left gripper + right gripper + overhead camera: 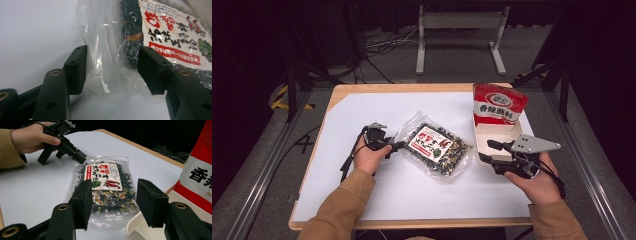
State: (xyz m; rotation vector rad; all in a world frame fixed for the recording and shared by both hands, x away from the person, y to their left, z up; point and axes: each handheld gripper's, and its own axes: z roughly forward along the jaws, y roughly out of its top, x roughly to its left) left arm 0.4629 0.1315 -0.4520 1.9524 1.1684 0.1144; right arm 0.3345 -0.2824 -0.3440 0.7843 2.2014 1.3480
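Note:
A clear plastic bag [438, 148] of dark dried bits with a red and white label lies in the middle of the white table top. My left gripper [401, 145] is open at the bag's left end. In the left gripper view the bag's [175, 32] clear sealed edge lies between the jaws of the left gripper [112, 62]. My right gripper [488, 151] is open and holds nothing, to the right of the bag, over the near left corner of a white box [504, 134]. In the right gripper view the right gripper [112, 195] points at the bag [105, 185], with the left gripper [81, 157] beyond it.
A red and white printed pack [499, 104] stands upright in the white box's far end, and it rises at the right of the right gripper view as the red pack [200, 170] above the box rim [135, 225]. The wooden table edge [412, 223] frames the white sheet.

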